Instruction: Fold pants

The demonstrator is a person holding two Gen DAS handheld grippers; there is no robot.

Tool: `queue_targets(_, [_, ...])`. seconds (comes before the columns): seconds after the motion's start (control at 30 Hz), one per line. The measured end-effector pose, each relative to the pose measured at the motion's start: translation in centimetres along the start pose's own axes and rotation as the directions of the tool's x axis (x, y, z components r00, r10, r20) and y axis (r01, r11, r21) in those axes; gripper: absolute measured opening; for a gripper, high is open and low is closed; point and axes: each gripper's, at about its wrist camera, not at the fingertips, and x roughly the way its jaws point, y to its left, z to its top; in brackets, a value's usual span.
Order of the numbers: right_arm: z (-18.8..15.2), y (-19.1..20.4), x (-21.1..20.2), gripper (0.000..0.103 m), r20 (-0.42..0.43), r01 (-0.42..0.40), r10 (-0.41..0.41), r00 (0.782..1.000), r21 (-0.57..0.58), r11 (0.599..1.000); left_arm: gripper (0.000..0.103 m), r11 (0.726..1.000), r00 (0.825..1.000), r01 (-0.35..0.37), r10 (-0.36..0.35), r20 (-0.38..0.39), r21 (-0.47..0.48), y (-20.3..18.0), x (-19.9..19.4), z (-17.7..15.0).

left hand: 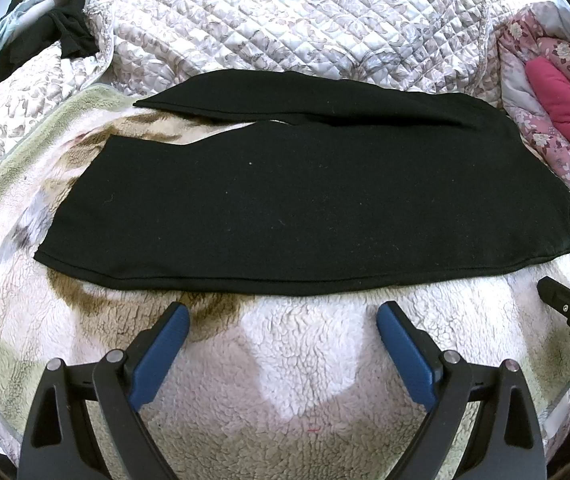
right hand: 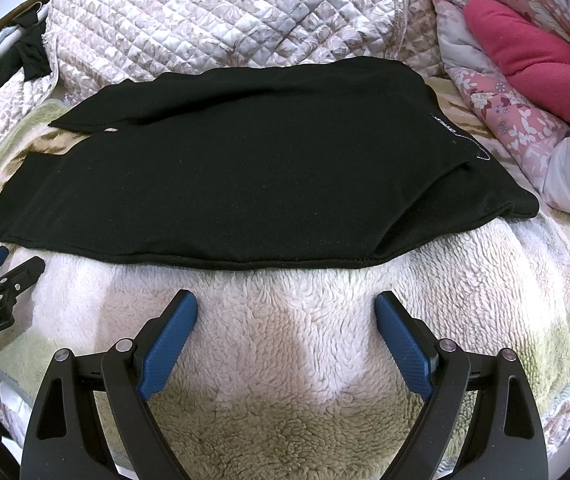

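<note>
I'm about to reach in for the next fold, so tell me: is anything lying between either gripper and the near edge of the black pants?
Nothing visible. Only bare fleece blanket lies between the open left gripper and the pants, and likewise ahead of the open right gripper.

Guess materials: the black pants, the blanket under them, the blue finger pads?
Pants: matte black knit, likely a fleece or jersey; lint specks cling, stitched hem. Blanket: shaggy sherpa-type pile, probably synthetic; curly tufts, cream with printed tan and green patches. Finger pads: blue, dotted grip texture, rubber or moulded plastic, can't tell which; black arms behind look like rigid plastic.
</note>
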Motion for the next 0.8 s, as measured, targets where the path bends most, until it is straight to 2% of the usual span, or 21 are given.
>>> queue_targets(0.5, [-0.02, -0.18, 0.14, 0.09, -0.011, -0.016, 0.016, 1.0, -0.007, 1.0, 0.098, 1.0, 1.0, -0.002, 0.002, 0.004, -0.001, 0.22, -0.02, -0.2])
queue_targets(0.8, [-0.33, -0.51, -0.62, 0.09, 0.021, -0.047, 0.048, 0.999, -0.013, 0.999, 0.097, 1.0, 1.0, 0.003, -0.003, 0.006, 0.0, 0.37, -0.24, -0.13])
